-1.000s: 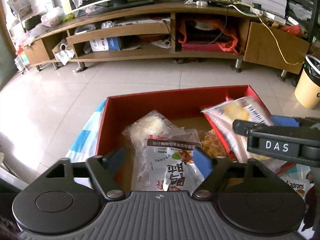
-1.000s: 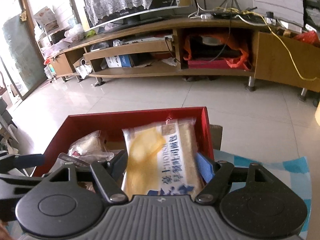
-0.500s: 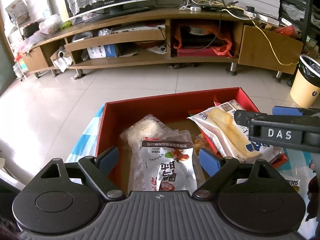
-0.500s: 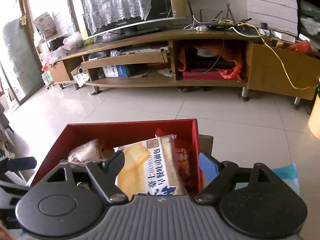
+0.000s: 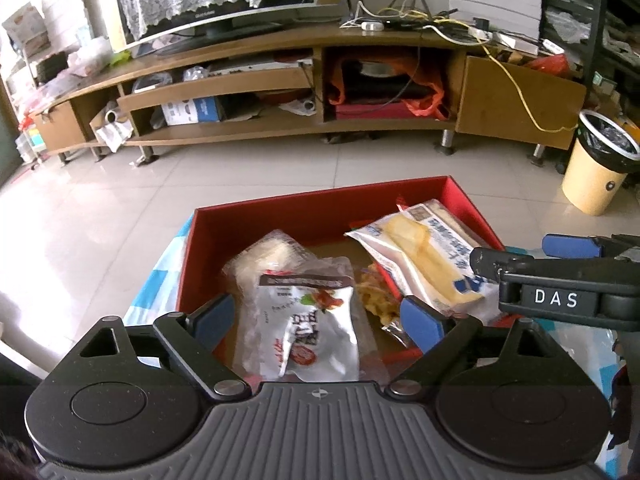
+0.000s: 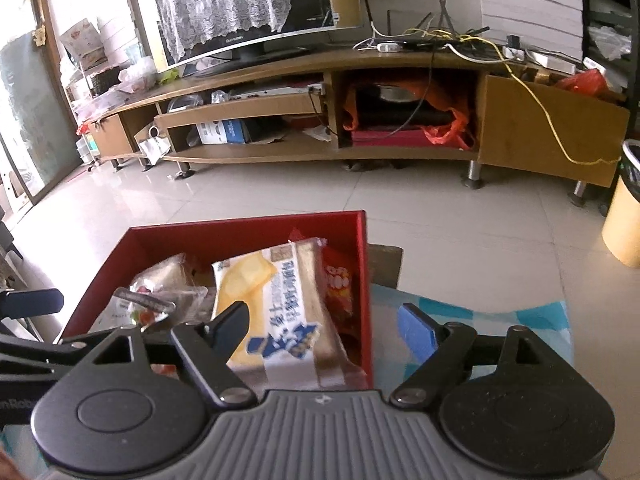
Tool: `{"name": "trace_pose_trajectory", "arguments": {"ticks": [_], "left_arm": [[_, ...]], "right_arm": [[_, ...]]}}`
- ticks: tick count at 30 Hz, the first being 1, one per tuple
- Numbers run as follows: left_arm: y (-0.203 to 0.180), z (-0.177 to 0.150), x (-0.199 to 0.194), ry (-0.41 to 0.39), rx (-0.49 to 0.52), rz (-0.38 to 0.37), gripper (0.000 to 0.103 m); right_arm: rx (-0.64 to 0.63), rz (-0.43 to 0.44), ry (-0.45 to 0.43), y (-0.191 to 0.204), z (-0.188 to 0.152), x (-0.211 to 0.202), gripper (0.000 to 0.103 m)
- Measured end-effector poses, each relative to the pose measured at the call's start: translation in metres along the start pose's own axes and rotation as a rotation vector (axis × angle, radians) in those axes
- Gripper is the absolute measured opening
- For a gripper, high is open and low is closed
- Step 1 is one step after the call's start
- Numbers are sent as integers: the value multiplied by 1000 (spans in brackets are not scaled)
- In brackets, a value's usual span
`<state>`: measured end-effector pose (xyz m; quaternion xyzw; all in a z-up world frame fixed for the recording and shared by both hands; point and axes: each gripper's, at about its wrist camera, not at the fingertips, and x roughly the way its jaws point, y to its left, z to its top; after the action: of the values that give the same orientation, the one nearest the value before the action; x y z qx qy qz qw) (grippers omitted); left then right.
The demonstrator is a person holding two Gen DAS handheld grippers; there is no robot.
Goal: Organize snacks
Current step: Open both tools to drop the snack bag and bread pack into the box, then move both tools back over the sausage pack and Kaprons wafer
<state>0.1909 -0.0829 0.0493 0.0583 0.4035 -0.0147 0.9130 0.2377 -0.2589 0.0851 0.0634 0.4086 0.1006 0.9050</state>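
A red box [image 5: 320, 214] [image 6: 366, 264] holds several snack packs. A white pack with red print [image 5: 316, 332] lies in it just ahead of my left gripper [image 5: 318, 316], which is open and empty. A yellow and white bread pack [image 5: 424, 256] [image 6: 276, 304] leans on the box's right side. My right gripper [image 6: 326, 330] is open and empty above the box's right wall, its fingers apart from the bread pack. A clear bag of bread [image 5: 272, 256] and a red pack [image 6: 338, 292] also lie in the box.
The box sits on a blue and white checked cloth [image 6: 480, 320] [image 5: 160, 280]. Beyond is tiled floor, a long wooden TV stand [image 5: 280, 92] and a yellow bin [image 5: 596, 168] at the right. More packets lie on the cloth at the lower right [image 5: 592, 344].
My right gripper has opened and let go of the bread pack, which now rests in the box. Both grippers have drawn back and up from the box; the left one opened wider.
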Motion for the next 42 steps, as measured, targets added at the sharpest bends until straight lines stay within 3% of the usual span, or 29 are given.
{"name": "trace_pose_trajectory", "arguments": {"ticks": [21,31,42], "left_arm": [[-50,-41,-13,65,98,-97,95],[-87,-72,22,209,163,-171,95],[-95,-77,53,260,157,-177,96]], "right_arm": [[58,-76,97,-48,-39,-30,81],[48,-92,157,-70,-53,-28,81],[56,-68,192,-73,-57,-20,81]]}}
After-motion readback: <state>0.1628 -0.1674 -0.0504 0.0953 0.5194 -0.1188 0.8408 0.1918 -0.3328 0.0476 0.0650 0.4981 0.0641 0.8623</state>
